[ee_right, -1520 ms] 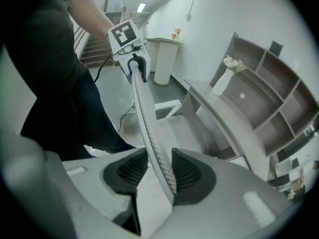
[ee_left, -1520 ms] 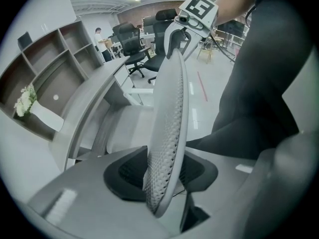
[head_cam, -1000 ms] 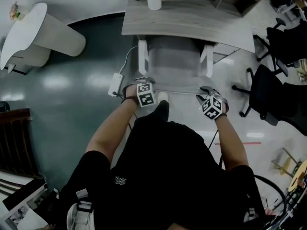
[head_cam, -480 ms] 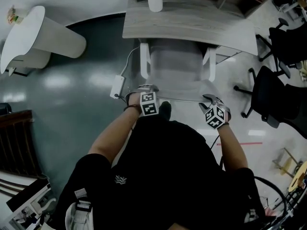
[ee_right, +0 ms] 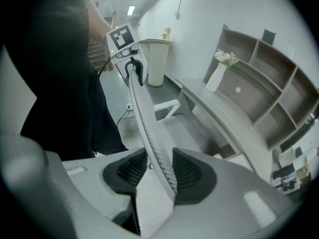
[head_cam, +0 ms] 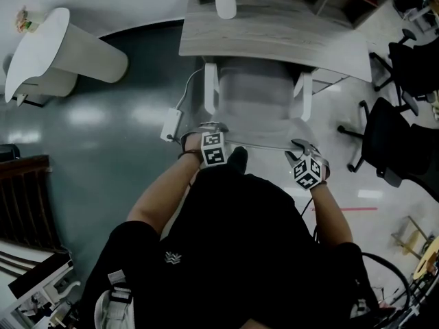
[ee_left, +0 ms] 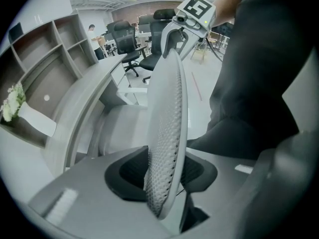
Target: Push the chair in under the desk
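**Both tongs grip the chair's back, seat partway under the table**

Little differs from a second ago. The chair [head_cam: 257,98] stands where it did, the front of its seat under the edge of the table [head_cam: 274,36], and both tongs sit at the same two corners of the backrest [ee_left: 167,133]. The left tongs [head_cam: 209,130] have just been opening a touch, yet the mesh backrest fills the gap between their pads. The right tongs [head_cam: 299,146] pinch the backrest's thin top edge, also set fairly wide.

The head view shows only the marker cubes above each grip. The two gripper views show the pads lying against the mesh on both sides. Only the head view shows how much of the seat is under the table.

The chair faces the table, toward the top of the head view. The backrest's long top edge runs left to right between the tongs, and the white armrests [head_cam: 211,88] point at the table.
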Action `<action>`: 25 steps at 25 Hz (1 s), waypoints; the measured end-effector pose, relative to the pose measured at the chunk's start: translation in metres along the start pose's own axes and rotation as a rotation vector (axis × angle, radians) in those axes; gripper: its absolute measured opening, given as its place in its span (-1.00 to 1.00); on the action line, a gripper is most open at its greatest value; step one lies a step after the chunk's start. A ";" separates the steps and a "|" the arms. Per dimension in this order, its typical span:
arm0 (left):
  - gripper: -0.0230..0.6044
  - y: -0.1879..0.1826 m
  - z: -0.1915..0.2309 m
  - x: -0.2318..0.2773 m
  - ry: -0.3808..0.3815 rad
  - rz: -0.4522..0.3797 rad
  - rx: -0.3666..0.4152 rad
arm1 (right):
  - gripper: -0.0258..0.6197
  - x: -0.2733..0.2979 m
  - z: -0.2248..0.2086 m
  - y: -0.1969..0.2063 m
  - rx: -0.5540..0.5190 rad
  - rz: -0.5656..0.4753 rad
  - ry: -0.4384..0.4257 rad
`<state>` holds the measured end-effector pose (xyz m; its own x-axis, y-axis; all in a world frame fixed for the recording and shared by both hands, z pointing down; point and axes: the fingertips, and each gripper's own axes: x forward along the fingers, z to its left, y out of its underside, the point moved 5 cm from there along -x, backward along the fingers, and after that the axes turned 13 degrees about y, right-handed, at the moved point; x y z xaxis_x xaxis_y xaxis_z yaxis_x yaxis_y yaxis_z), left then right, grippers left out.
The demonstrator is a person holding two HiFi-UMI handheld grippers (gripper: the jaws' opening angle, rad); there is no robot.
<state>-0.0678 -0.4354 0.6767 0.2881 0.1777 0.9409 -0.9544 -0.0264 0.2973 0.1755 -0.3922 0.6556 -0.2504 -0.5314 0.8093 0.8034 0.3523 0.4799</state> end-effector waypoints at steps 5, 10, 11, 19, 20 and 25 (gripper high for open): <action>-0.43 0.000 -0.004 -0.002 -0.013 0.020 -0.006 | -0.44 -0.005 0.006 0.001 -0.001 -0.014 -0.003; -0.43 0.003 0.005 -0.005 -0.052 0.020 -0.026 | -0.45 0.002 -0.004 -0.006 -0.072 -0.035 -0.007; -0.44 0.004 0.007 -0.005 -0.052 0.025 -0.027 | -0.46 0.003 -0.005 -0.007 -0.077 -0.038 -0.007; -0.49 0.005 -0.002 -0.001 -0.052 0.047 -0.014 | -0.46 0.002 0.001 -0.005 -0.079 -0.039 0.005; -0.49 0.006 -0.003 -0.001 -0.050 0.041 -0.014 | -0.46 0.001 0.002 -0.004 -0.079 -0.040 0.005; -0.43 0.005 0.005 -0.002 -0.048 0.008 -0.025 | -0.45 0.004 -0.003 -0.004 -0.071 -0.038 -0.002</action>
<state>-0.0723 -0.4411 0.6770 0.2837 0.1302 0.9500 -0.9581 -0.0028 0.2865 0.1728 -0.3986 0.6556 -0.2829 -0.5419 0.7914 0.8296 0.2759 0.4854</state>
